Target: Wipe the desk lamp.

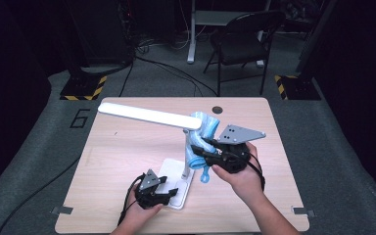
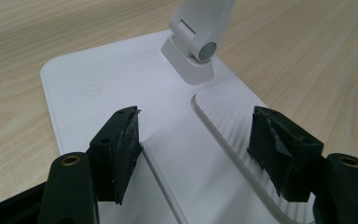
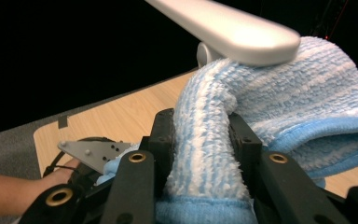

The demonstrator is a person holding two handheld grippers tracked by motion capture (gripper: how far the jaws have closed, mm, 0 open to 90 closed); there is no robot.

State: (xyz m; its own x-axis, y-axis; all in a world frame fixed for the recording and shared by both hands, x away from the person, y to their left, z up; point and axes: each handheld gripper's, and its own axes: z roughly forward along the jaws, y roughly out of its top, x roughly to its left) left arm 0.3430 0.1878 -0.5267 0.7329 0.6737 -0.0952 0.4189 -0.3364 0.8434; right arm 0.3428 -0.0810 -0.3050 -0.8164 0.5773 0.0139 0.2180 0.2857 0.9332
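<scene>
The right tool (image 1: 206, 148) is squeezing a fluffy blue cloth (image 1: 201, 134) and holding it against the thin pole of a white lamp (image 1: 149, 115). In the right gripper view the cloth is bunched tight between the two black jaws, and it is going up to the joint where the lamp's long flat head is sticking out. The lamp is standing near the middle of the bench (image 1: 117, 156), on its flat white base (image 2: 98, 88).

The left tool (image 1: 170, 194) is sitting on that base with its jaws spread apart and grasping nothing, and it seems to be pressing the lamp down so it is not tipping.

It looks like the lamp is getting wiped. To do it well, the right tool should be keeping a firm squeeze on the cloth and sliding slowly along the pole (a hard pull could be tugging the whole lamp over). The left tool should be pushing down the whole time.

There are no boxes, cups or bowls on the bench, so nothing is inside anything
</scene>
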